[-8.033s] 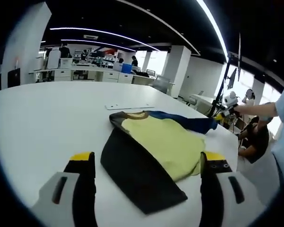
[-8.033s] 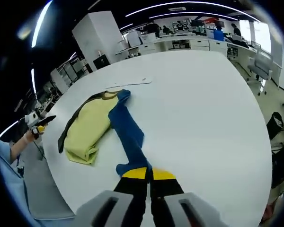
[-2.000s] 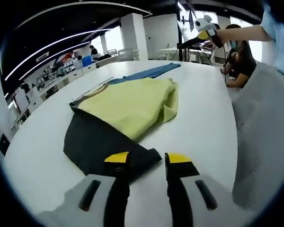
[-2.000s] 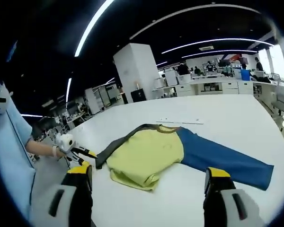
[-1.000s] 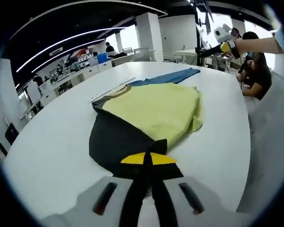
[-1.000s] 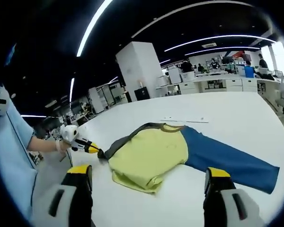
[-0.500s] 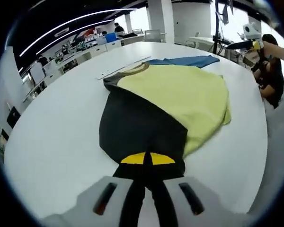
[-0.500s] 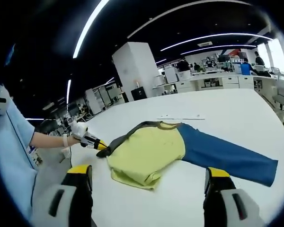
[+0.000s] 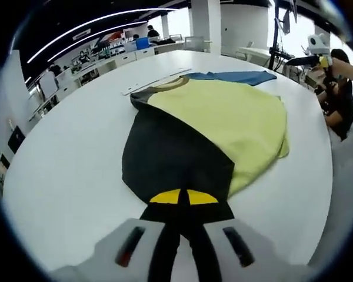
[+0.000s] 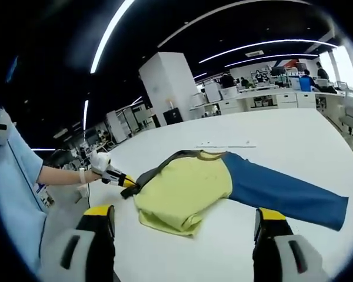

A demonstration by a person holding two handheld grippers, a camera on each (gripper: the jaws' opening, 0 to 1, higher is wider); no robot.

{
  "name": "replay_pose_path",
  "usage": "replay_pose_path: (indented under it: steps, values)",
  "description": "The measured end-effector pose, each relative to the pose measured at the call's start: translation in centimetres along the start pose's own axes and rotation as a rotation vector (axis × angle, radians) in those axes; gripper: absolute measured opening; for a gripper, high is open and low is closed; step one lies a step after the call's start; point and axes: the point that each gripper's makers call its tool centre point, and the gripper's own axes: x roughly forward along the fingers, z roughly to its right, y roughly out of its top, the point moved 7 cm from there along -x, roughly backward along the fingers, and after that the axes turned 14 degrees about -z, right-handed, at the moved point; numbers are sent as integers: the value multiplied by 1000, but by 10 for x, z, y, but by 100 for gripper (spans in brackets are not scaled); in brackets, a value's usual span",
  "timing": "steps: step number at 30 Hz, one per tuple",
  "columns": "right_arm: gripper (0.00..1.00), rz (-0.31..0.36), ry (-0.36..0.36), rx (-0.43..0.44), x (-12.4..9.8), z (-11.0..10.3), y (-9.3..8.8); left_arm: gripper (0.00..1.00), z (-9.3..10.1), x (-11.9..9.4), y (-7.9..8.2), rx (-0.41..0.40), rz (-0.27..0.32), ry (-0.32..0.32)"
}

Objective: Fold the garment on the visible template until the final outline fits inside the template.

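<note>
The long-sleeved shirt (image 9: pixel 223 117) lies on the white desk (image 9: pixel 65 158), yellow body in the middle, blue sleeve (image 10: pixel 282 191) stretched flat to one side. The left claw (image 9: pixel 183 197) is pressed together on the cuff of the black sleeve (image 9: pixel 170 158). The right claw (image 10: pixel 182 222) hangs above the desk, jaws spread wide, gripping nothing. A thin white strip (image 9: pixel 153 82) lies just beyond the collar

Bright ceiling strip lights, window glare, fisheye-bent edges, soft shadows
</note>
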Motion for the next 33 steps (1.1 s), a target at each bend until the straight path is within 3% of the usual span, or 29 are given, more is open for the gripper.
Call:
replay_pose_path:
  steps: [9,15,22,33]
  values:
    - [100,-10,7,8,3,-2,-6,29,7,-19,8,-73,99,-42]
    - [100,-11,11,10,4,-3,-7,39,22,-20,9,-35,105,-51]
    - [100,-8,9,10,2,-2,-8,63,30,-13,13,-8,90,-75]
    - [100,-12,6,24,0,0,-13,33,29,-10,9,57,53,-22]
